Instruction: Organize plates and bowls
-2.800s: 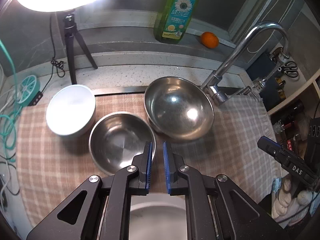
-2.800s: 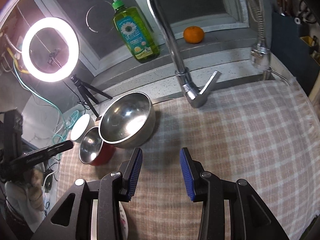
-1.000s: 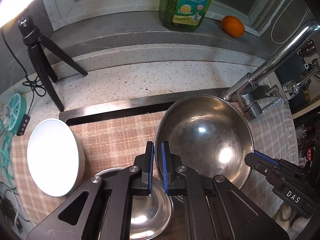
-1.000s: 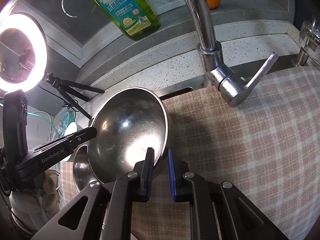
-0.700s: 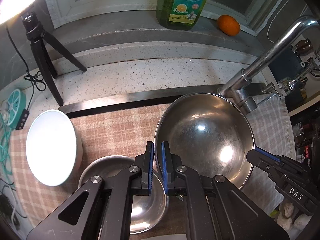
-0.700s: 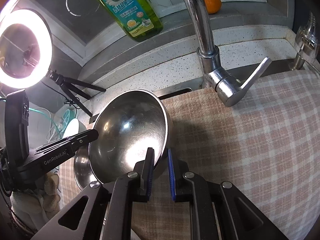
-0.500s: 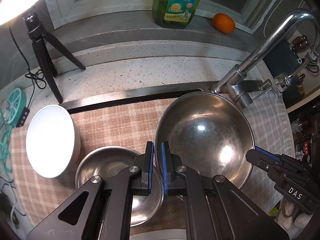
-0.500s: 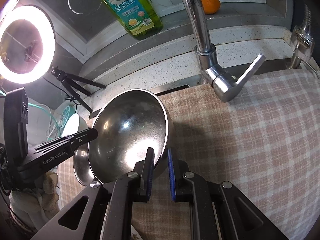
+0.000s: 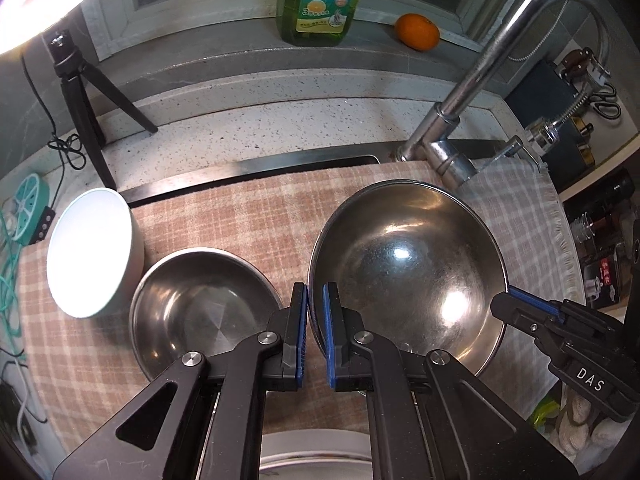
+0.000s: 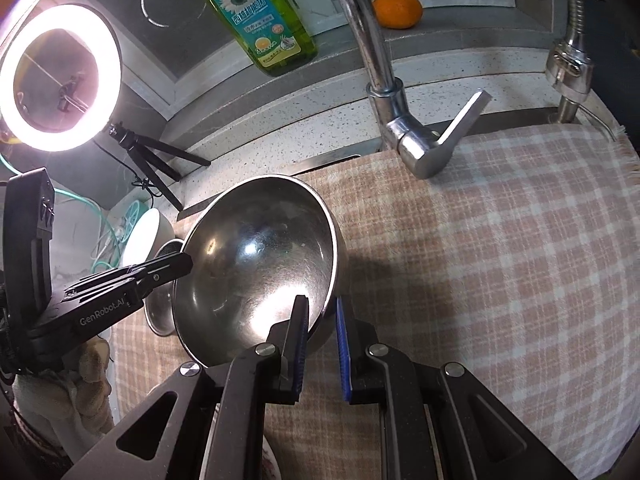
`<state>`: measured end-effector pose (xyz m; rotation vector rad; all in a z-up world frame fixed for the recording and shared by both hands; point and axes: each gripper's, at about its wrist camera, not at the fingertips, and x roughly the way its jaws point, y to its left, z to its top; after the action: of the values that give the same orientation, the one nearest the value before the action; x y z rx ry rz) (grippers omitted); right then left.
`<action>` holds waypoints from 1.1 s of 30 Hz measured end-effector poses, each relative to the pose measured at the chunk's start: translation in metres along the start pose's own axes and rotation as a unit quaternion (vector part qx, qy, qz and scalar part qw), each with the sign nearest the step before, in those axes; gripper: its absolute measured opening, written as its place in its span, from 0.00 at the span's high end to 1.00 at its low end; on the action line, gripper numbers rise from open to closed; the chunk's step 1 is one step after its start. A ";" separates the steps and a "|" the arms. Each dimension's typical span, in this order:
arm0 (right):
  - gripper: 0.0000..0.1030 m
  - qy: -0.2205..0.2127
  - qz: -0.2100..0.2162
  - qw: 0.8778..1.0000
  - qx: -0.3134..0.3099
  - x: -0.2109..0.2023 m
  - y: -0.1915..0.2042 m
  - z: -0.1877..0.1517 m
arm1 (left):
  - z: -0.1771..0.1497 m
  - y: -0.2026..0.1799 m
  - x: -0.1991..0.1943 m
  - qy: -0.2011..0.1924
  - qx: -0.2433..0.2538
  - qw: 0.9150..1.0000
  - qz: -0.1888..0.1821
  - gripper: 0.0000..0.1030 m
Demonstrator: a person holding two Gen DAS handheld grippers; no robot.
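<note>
Glossy steel bowls (image 9: 404, 264); matt checked cloth (image 10: 500, 240); speckled stone counter (image 9: 248, 120).

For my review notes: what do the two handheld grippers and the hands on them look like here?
Both grippers, left and right, are matte black, with angular linked arms, triangular cut-outs, silver pivot pins and ribbed blue pads on two flat fingers. Seen side-on from the other camera, the left one reads "GenRobot.AI" in white and the right one "DAS". Each hand wears a pale knitted glove.
</note>
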<state>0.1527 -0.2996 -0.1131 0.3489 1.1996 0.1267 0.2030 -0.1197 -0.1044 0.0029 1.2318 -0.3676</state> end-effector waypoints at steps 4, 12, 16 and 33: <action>0.88 0.001 -0.002 1.000 -0.003 -0.004 -0.001 -0.009 | -0.006 -0.004 -0.001 0.005 0.003 1.000 -0.001 0.94; 0.88 0.007 -0.003 1.000 -0.005 -0.008 -0.005 -0.025 | -0.022 -0.009 -0.002 0.013 0.006 1.000 -0.008 0.94; 0.88 0.008 -0.007 1.000 -0.007 -0.009 -0.007 -0.033 | -0.028 -0.013 -0.001 0.017 0.012 1.000 -0.007 0.94; 0.88 0.022 -0.008 1.000 -0.001 -0.007 -0.013 -0.055 | -0.040 -0.017 -0.004 0.020 0.022 1.000 -0.009 0.94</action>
<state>0.0974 -0.3032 -0.1286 0.3354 1.2463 0.1223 0.1607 -0.1272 -0.1112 0.0380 1.2639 -0.4124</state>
